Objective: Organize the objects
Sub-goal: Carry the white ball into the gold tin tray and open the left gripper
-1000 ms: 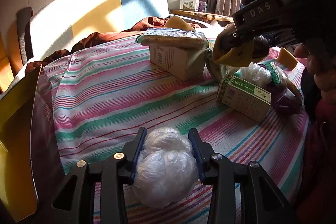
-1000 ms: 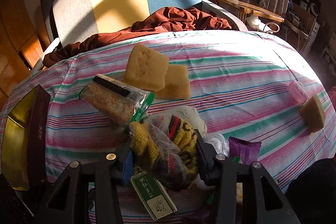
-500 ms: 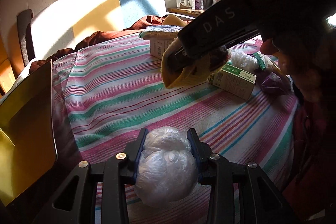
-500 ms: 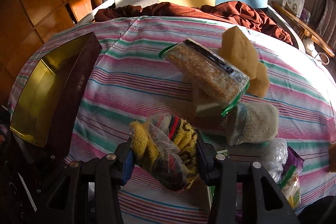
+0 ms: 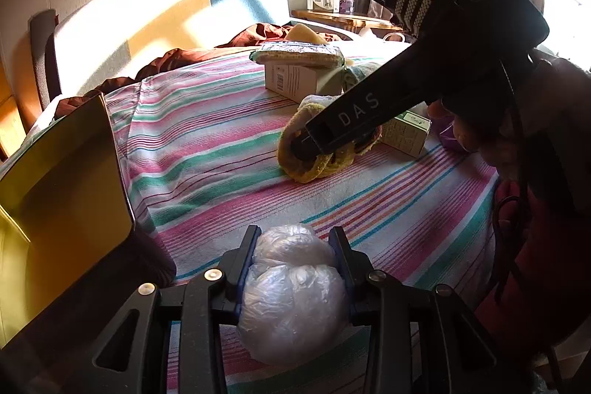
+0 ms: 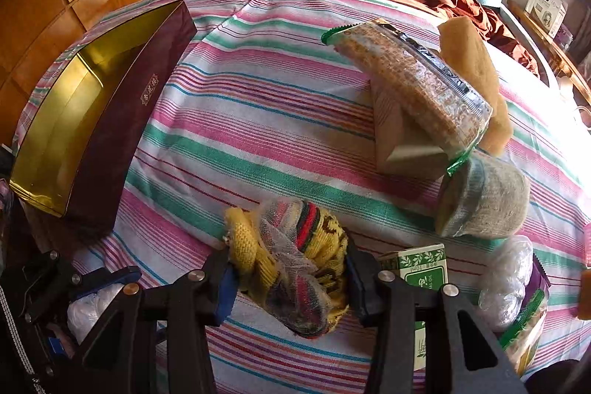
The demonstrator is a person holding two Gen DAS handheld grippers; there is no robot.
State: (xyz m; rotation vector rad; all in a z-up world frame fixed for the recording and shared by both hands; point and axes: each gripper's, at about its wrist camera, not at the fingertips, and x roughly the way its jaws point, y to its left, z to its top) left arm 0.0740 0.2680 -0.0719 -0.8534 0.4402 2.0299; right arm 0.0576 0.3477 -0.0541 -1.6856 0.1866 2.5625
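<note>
gripping one plastic-wrapped bundle point(image 5: 291, 298) left, one knitted glove bundle point(image 6: 295, 268) right.

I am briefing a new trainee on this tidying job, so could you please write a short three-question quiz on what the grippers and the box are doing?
1. True or false: the left gripper is shut on a plastic-wrapped bundle.
2. What does the right gripper hold? A) yellow knitted bundle B) cracker packet C) green carton
3. Fill in: the gold-lined box holds ____.

Key: 1 true; 2 A; 3 nothing visible.
</note>
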